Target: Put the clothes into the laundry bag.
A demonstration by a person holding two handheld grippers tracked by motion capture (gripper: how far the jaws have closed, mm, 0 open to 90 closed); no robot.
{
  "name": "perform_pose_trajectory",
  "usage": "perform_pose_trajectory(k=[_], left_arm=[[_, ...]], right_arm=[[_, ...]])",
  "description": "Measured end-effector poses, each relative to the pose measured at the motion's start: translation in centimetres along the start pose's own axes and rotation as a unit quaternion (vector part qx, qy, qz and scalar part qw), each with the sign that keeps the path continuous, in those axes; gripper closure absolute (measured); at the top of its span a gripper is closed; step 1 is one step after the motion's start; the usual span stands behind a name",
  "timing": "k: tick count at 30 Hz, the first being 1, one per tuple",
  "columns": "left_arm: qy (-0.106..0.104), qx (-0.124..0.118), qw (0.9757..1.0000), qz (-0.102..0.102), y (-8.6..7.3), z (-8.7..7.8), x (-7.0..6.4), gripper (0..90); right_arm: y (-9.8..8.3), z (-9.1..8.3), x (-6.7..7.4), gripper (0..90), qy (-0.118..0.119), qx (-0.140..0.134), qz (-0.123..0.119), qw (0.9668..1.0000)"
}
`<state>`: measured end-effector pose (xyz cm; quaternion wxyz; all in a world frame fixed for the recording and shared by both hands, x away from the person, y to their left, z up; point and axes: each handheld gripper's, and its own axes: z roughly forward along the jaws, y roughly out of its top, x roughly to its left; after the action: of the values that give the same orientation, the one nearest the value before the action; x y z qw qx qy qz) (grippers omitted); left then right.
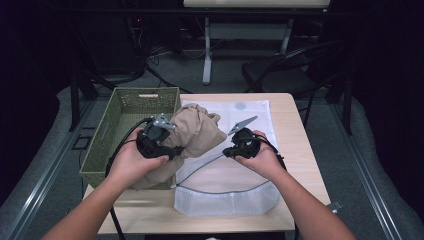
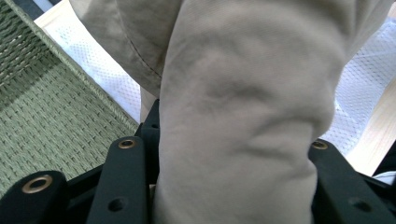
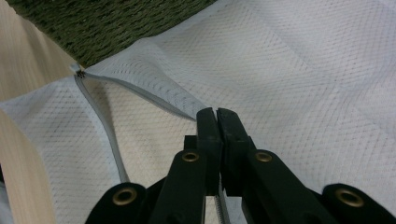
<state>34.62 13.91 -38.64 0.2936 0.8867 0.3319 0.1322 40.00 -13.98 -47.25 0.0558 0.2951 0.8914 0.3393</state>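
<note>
Over at the left edge of the table (image 1: 292,125), seen from the high view, sits the green woven basket (image 1: 125,107), and just beside its right wall my left gripper (image 1: 172,150) grasps a bunched tan garment (image 1: 197,131), holding it up above the white mesh laundry bag (image 1: 250,112). That view shows the whole layout but hides how the jaws meet the cloth. My left gripper view settles it: the thick roll of tan garment (image 2: 243,116) stands between my two black jaws, pressed on both sides, with the basket's weave (image 2: 51,121) to one side and the mesh bag (image 2: 364,79) behind.

Moving right, my right gripper (image 1: 227,151) hangs low over the bag, its jaws clenched. From above I cannot tell what they pinch. My right gripper view (image 3: 217,114) gives it: the jaws are closed tight on the bag's lifted zipper edge (image 3: 154,95), raising a fold of the mesh (image 3: 299,74), while the grey zipper track (image 3: 105,135) runs down the flat layer beneath and the basket (image 3: 107,23) lies just beyond the bag's corner.
</note>
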Motion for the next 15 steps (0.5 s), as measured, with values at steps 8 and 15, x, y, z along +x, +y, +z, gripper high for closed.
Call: perform_pose_trajectory(k=[8, 15], left_arm=[[-0.006, -0.009, 0.9999, -0.005, -0.4, -0.2, -0.1, 54.6], [-0.013, -0.009, 0.9999, -0.001, -0.6, -0.2, -0.6, 54.6]], right_arm=[[0.9, -0.2, -0.7, 88.7, -0.001, -0.005, 0.01, 0.9999], [1.3, -0.4, -1.1, 88.7, -0.003, -0.007, 0.013, 0.9999]])
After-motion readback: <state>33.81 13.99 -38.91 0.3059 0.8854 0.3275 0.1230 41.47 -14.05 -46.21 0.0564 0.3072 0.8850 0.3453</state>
